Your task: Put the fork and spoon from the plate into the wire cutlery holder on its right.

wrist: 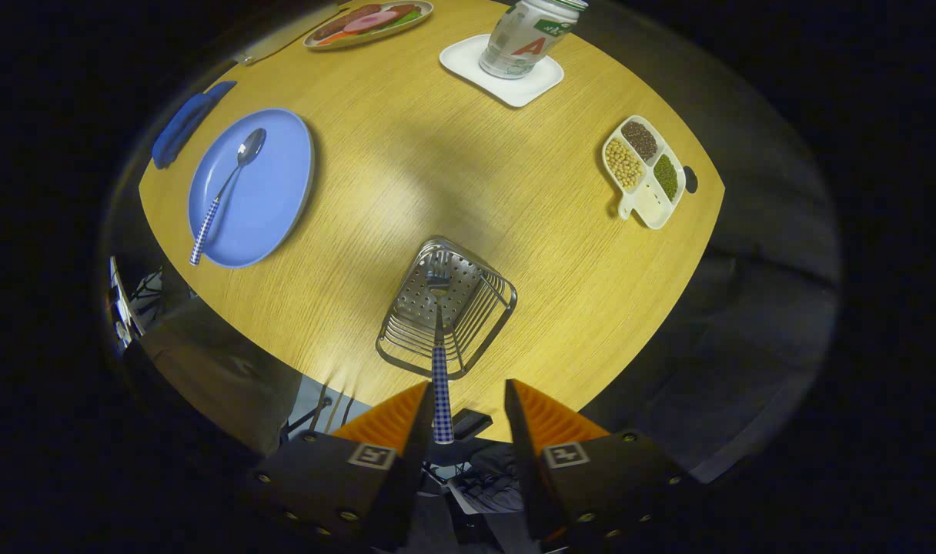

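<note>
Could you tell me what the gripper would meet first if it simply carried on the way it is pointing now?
Probably the wire cutlery holder, just ahead of the open gripper. The fork already stands in it, its handle reaching back along one finger, the other apart. Depth is unclear; the table lies below.

The can (531, 35) on the white coaster (506, 77) at the table's (406, 169) far edge is cut off at its top. Beside it, the plate of sliced food (369, 21) loses its far rim (the slices are too small to identify). The fork's (439, 338) tines blur against the wire cutlery holder's (446, 308) perforated base. The gripper's (466, 412) fingers stand apart, the fork handle against the left one; actual contact is unclear.
</note>
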Motion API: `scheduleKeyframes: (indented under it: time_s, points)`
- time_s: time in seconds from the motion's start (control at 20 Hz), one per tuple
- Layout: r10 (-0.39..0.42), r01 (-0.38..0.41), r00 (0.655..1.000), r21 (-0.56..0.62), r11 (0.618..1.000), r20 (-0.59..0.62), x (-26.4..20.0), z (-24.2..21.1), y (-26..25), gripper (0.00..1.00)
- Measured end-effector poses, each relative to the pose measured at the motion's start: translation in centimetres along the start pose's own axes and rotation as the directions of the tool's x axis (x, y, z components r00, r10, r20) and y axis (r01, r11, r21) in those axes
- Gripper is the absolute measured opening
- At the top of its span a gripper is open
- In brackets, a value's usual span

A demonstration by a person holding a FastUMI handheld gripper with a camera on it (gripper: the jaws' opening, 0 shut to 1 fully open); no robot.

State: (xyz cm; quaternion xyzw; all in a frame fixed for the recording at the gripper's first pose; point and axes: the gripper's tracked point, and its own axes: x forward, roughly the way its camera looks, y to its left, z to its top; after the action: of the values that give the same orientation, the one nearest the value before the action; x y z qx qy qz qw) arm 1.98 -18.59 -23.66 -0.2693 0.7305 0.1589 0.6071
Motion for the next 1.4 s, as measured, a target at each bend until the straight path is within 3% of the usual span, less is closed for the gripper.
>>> scheduleKeyframes:
  time_s: [0.05,0.25,0.65,1.0,1.4]
  points:
    - [0.014,-0.014,1.000,0.015,1.000,0.020,-0.1,-0.2,0.5,0.65]
    - [0.040,-0.046,0.995,0.061,0.997,0.087,-1.7,-0.4,2.0,0.65]
    - [0.168,-0.205,0.964,0.177,0.963,0.204,-4.0,0.3,8.5,0.65]
    - [0.246,-0.289,0.935,0.148,0.946,0.256,-3.5,2.3,16.4,0.66]
    - [0.284,-0.327,0.917,0.120,0.938,0.279,-3.2,4.9,22.0,0.65]
